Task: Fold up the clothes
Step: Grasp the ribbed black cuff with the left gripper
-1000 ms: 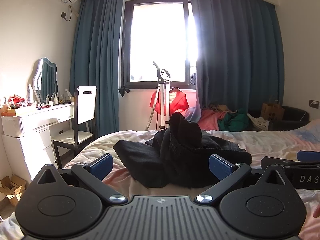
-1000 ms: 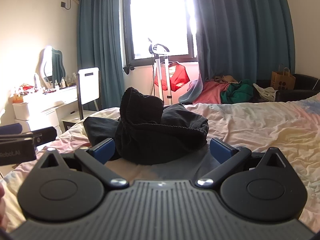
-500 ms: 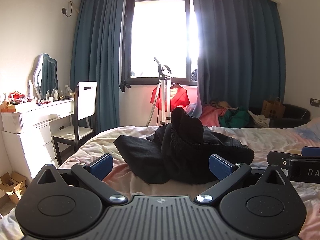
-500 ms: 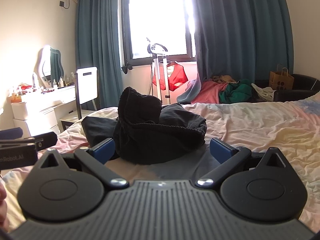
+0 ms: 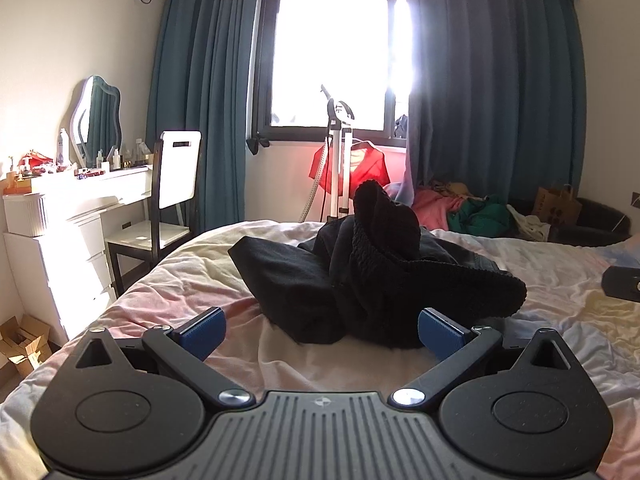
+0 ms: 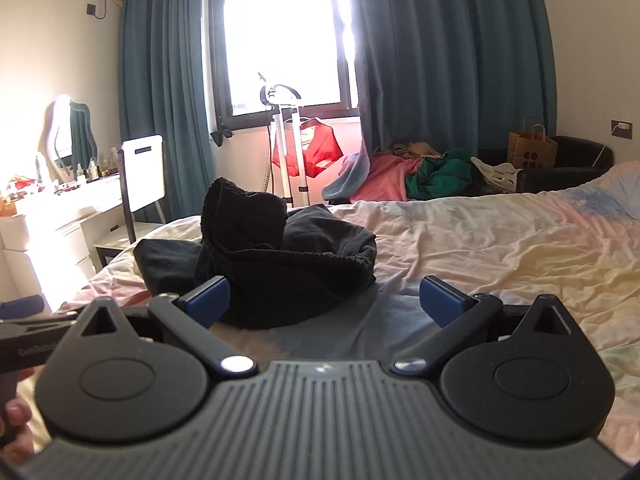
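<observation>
From the left wrist view, the left claw (image 5: pixel 322 330) is released, its blue pads spread wide and holding nothing, and the heap of black clothes (image 5: pixel 380 276) lies straight ahead on the bed (image 5: pixel 168 292), its near hem just past the fingertips and leaning toward the right pad. The heap runs crosswise to the claw, a flat dark fold reaching left and a thick knitted roll reaching right, with a peak standing up in the middle. From the right wrist view, the right claw (image 6: pixel 324 298) is likewise released and empty, but here the black clothes (image 6: pixel 276 256) sit ahead and to the left, the near edge just beyond the left pad, bare sheet before the right one. By my judgement the left claw is the nearer and squarer to the heap; the right must swing leftward to reach it.
</observation>
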### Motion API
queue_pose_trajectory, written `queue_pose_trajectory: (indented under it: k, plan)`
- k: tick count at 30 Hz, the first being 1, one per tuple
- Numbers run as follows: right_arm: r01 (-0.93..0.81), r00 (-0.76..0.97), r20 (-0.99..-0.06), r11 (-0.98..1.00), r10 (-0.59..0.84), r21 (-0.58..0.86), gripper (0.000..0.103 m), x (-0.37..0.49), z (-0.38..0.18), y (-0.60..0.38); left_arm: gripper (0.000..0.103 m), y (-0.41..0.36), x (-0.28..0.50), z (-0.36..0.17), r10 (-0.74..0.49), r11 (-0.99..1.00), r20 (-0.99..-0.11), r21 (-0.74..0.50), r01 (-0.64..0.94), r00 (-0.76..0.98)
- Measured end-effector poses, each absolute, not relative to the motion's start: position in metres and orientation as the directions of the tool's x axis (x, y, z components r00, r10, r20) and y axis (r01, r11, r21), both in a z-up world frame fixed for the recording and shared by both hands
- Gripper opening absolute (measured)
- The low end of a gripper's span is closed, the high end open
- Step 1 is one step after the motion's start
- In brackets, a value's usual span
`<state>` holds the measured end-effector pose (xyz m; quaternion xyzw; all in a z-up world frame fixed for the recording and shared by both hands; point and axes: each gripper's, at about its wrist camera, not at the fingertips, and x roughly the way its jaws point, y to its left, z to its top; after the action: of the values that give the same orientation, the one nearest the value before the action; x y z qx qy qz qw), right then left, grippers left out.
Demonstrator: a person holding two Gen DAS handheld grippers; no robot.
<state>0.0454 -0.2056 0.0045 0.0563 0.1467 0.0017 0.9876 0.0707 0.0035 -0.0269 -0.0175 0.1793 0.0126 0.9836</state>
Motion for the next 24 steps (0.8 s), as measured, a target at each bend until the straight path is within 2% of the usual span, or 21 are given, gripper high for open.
queue_pose_trajectory:
  k: [3, 8, 15, 18, 22, 24]
  plan:
    - [0.035, 0.964, -0.266, 0.991, 0.001, 0.132, 0.103, 0.041, 0.009, -0.215, 0.103, 0.003, 0.119, -0.029, -0.013, 0.997, -0.383, -0.076, -0.017, 0.924]
    - [0.001, 0.962, -0.269, 0.982, 0.052, 0.191, 0.103, 0.048, 0.006, -0.232, 0.103, 0.002, 0.204, -0.034, -0.063, 0.988, -0.423, -0.154, -0.003, 0.904]
    - [-0.004, 0.961, -0.268, 0.975, 0.065, 0.224, 0.103, 0.072, -0.024, -0.245, 0.102, -0.001, 0.322, -0.040, -0.131, 0.967, -0.468, -0.256, 0.007, 0.874]
    - [-0.013, 0.955, -0.282, 0.967, 0.086, 0.253, 0.103, 0.091, -0.036, -0.251, 0.098, -0.008, 0.365, -0.041, -0.124, 0.962, -0.472, -0.273, -0.010, 0.873]
    - [-0.049, 0.952, -0.275, 0.958, 0.131, 0.284, 0.103, 0.108, -0.049, -0.255, 0.083, -0.019, 0.409, -0.044, -0.098, 0.962, -0.492, -0.271, -0.045, 0.865]
    - [-0.071, 0.950, -0.271, 0.952, 0.156, 0.298, 0.103, 0.113, -0.055, -0.255, 0.068, -0.026, 0.421, -0.044, -0.083, 0.971, -0.494, -0.236, -0.041, 0.865]
